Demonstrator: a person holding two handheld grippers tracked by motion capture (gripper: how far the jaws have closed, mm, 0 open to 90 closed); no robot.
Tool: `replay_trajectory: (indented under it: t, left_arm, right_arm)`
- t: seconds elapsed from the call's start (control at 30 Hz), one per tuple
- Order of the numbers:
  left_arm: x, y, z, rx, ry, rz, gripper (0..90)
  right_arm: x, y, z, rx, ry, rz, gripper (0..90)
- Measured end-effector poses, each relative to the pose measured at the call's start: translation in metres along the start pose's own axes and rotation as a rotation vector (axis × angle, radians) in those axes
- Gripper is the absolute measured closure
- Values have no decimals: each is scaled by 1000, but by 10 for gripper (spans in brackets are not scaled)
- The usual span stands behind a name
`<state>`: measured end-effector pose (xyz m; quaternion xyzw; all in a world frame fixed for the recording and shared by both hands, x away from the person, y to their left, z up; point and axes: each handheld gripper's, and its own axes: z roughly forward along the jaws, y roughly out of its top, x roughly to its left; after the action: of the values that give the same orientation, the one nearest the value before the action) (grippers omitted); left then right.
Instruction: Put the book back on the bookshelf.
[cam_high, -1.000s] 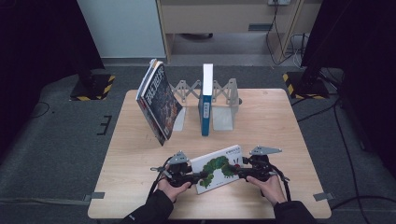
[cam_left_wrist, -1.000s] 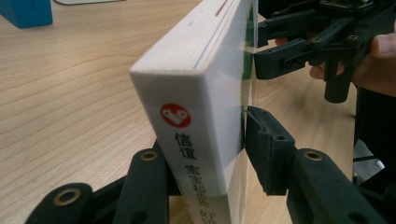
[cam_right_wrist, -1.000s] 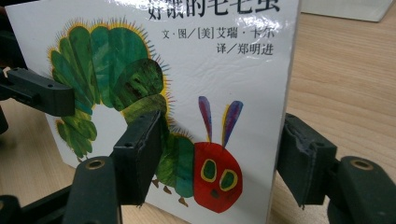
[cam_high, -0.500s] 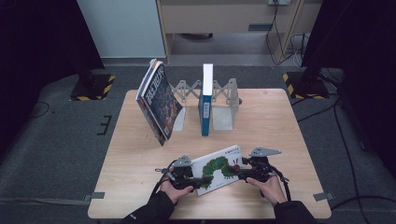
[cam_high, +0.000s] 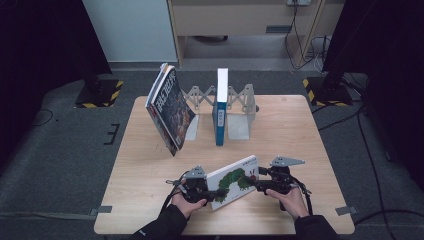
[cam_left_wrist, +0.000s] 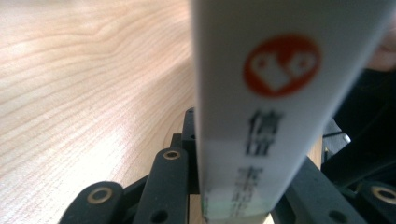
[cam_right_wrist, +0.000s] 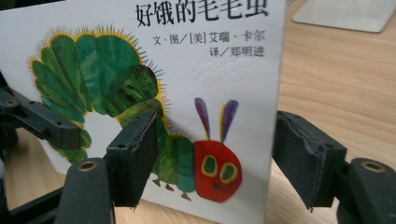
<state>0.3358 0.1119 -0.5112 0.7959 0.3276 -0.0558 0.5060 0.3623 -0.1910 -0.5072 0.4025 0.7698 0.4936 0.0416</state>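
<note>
Caterpillar book (cam_high: 234, 181) at lower centre, clamped by left gripper (cam_high: 212, 192), right gripper (cam_high: 256, 184) loosening with jaws apart; shelving in rack (cam_high: 240, 100) remains.

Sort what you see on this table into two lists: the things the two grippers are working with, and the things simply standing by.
In hand:
caterpillar picture book
left gripper, clamped on its spine
right gripper, jaws either side of its cover

Standing by:
blue book
bookend rack
leaning magazines
</note>
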Motion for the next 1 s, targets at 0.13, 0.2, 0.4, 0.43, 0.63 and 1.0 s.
replay_trajectory:
  t: [0.13, 0.2, 0.4, 0.43, 0.63, 1.0]
  left_arm:
    - [-1, 1, -2, -8, 9, 0, 740]
    - [-1, 2, -2, -9, 12, 1, 740]
    - [-2, 3, -3, -9, 14, -2, 740]
    - [-2, 3, -3, -12, 14, -2, 741]
    - [-5, 7, -8, -30, 22, -13, 742]
    - [-10, 17, -20, -72, 63, -15, 743]
  right_arm:
    - [-3, 1, -3, -11, -17, 1, 303]
    - [-3, 1, -4, -9, -23, 7, 301]
    - [-3, 0, -3, -3, -27, 2, 291]
    - [-4, 0, -3, -5, -29, -3, 289]
    - [-6, 1, -5, -8, -47, 6, 278]
    - [-15, 2, -16, -20, -110, 11, 240]
